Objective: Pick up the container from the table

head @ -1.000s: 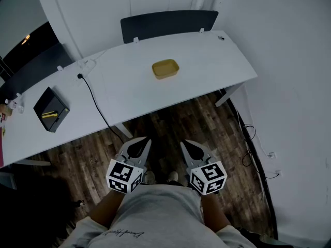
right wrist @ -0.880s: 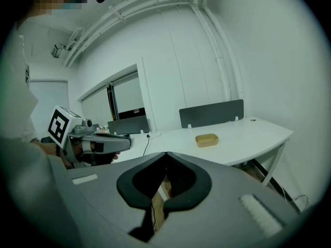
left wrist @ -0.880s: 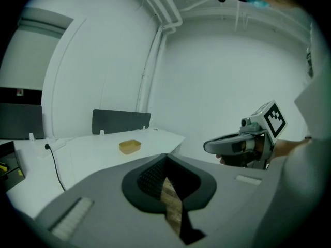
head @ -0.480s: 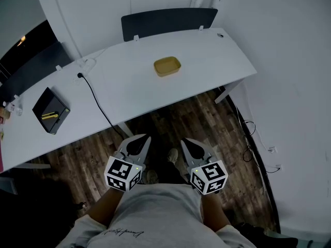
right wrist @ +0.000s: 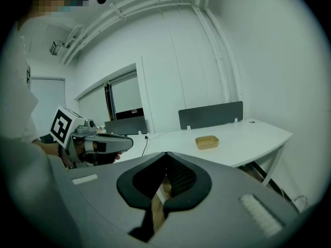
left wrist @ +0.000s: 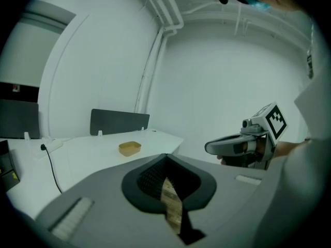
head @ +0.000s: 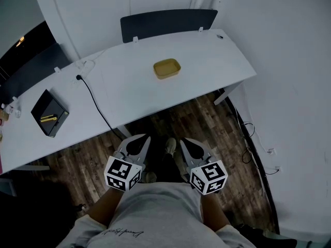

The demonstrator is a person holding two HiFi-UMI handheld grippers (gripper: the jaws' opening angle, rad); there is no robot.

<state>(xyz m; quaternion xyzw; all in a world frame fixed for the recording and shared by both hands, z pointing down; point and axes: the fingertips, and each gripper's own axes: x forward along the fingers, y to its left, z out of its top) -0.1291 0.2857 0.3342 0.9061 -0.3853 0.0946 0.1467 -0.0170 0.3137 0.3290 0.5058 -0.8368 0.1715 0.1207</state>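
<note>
Left gripper (head: 139,140) and right gripper (head: 187,142): side by side at the near edge, above the dark wood-plank floor (head: 155,122). Fingers of both clenched together, nothing grasped. White worktop (head: 207,61): farther out. Shallow yellow rectangular container (head: 166,68): on the worktop, centre-right, well apart from both grippers. Black cable (head: 95,105): left of it.

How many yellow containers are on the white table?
1. The yellow container lies on the white table, in front of the dark divider panel. Nothing seems to hide another.
</note>
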